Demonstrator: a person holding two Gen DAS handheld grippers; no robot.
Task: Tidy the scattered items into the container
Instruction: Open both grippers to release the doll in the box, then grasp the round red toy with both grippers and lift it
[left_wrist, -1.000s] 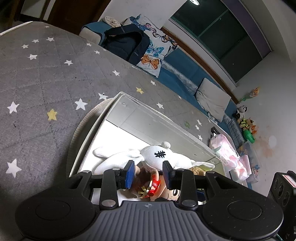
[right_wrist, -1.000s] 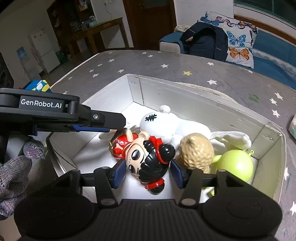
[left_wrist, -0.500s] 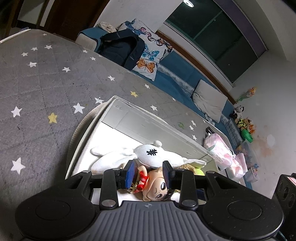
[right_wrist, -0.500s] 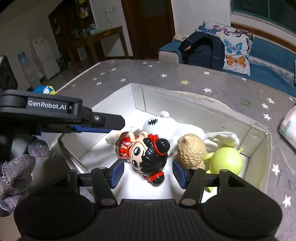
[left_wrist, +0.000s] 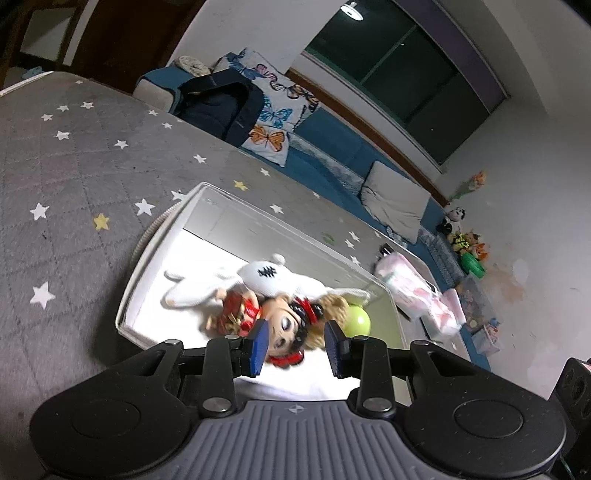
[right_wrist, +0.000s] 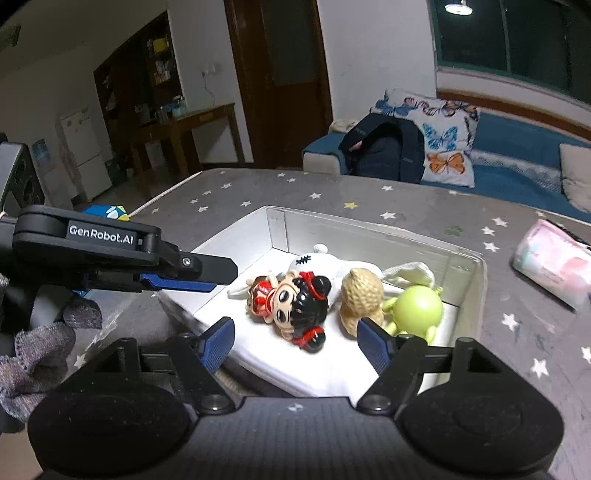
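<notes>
Toys lie together in a white box (right_wrist: 476, 280) on a star-patterned grey table (right_wrist: 258, 192) as two empty claws hang above its near edge.

The left claw (left_wrist: 295, 347) and the right claw (right_wrist: 295, 341) are both spread wide, gripping nothing. Inside the box, a black-haired doll (right_wrist: 295, 304) lies on its side near the middle, against a white plush (right_wrist: 332, 264) behind it; a tan peanut-shaped toy (right_wrist: 360, 299) and a green ball figure (right_wrist: 417, 308) sit toward the right wall. The box floor by the left wall and the near rim is bare white. A pink packet (right_wrist: 550, 264) lies on the table well apart from the box's right side.
</notes>
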